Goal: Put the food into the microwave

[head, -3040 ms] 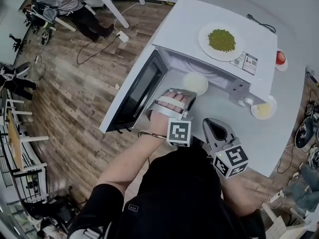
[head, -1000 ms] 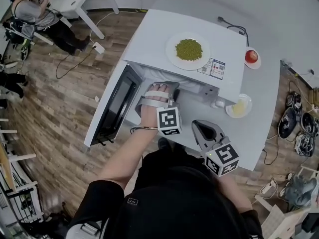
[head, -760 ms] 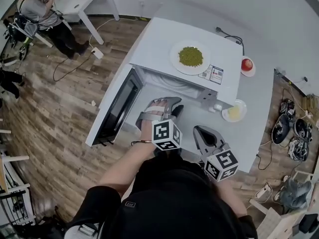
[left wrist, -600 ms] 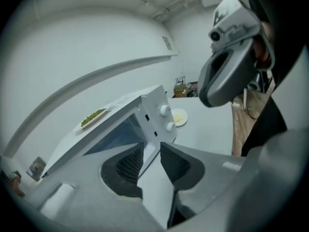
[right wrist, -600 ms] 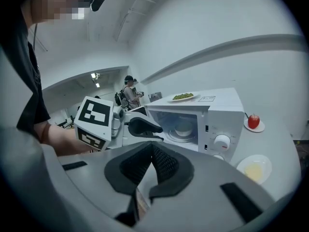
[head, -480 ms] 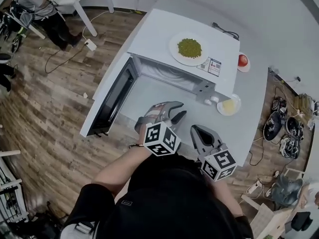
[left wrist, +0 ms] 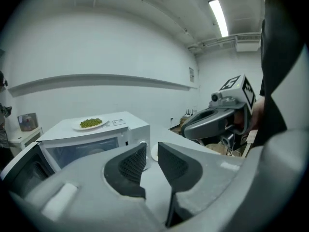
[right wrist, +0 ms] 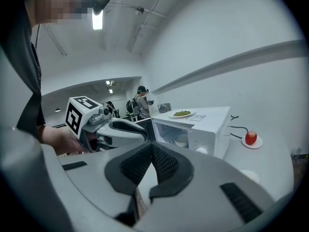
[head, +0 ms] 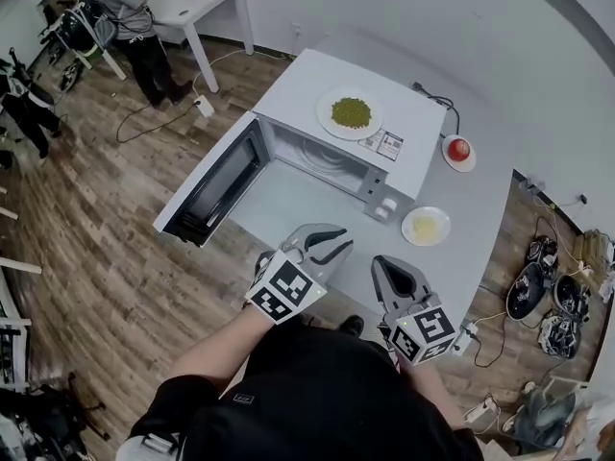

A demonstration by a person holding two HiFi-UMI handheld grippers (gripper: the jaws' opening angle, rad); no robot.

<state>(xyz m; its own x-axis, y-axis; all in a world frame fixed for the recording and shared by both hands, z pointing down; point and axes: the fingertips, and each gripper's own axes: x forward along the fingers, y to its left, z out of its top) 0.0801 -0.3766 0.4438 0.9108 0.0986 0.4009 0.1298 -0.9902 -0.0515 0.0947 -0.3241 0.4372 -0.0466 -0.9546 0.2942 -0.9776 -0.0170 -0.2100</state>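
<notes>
The white microwave (head: 332, 166) stands on the grey table (head: 485, 229) with its door (head: 213, 188) swung open to the left. A white bowl (right wrist: 180, 140) sits inside it. On its top rests a plate of green peas (head: 350, 113). My left gripper (head: 336, 246) hovers in front of the open cavity, well clear of it. Its jaws are closing and hold nothing. In the left gripper view a gap shows between its pads (left wrist: 131, 164). My right gripper (head: 390, 265) floats beside it to the right, shut and empty.
A plate of yellow food (head: 426, 226) lies right of the microwave, and a red apple on a saucer (head: 458, 150) lies behind it. A power cord (head: 434, 99) runs off the back. A person (head: 130, 8) stands by a white desk far left.
My left gripper has pulled out of the microwave cavity toward me, risen and rolled over, and its jaws have narrowed. The right gripper has also lifted and drawn back.
</notes>
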